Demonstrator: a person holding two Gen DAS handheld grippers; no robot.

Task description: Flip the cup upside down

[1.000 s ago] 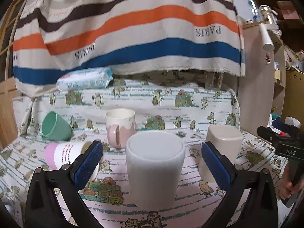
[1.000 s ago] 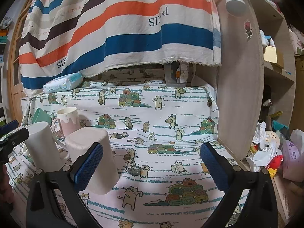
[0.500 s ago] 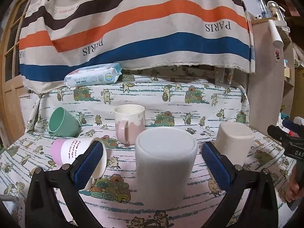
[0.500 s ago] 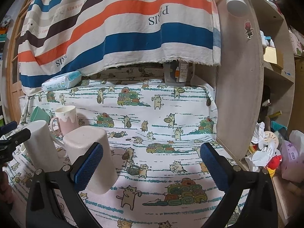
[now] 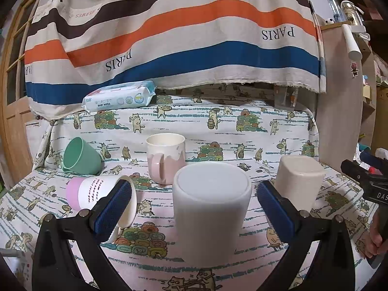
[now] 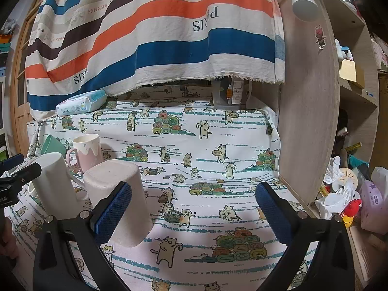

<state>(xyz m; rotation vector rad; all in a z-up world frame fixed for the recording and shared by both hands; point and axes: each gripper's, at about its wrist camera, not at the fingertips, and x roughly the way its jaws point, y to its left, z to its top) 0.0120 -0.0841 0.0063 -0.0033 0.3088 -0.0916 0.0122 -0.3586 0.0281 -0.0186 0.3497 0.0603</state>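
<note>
A white cup [image 5: 211, 208] stands upside down on the cat-print cloth, between the wide-open fingers of my left gripper [image 5: 194, 206], which does not touch it. It also shows in the right wrist view [image 6: 52, 181]. A cream square cup [image 5: 299, 181] stands upside down to its right, and in the right wrist view [image 6: 121, 198] beside my open, empty right gripper [image 6: 194, 206]. A pink mug [image 5: 166, 161] stands upright behind. A white-and-pink cup [image 5: 97, 194] and a green cup [image 5: 81, 156] lie on their sides at the left.
A pack of baby wipes [image 5: 118, 97] lies at the back under a striped hanging cloth [image 5: 169, 36]. A wooden shelf panel [image 6: 308, 121] borders the table on the right, with clutter [image 6: 351, 194] beyond it. The cloth-covered table [image 6: 218, 169] stretches in front of the right gripper.
The left gripper has drawn back and risen slightly, so the white cup sits lower and farther between its fingers. The right gripper has barely moved.
</note>
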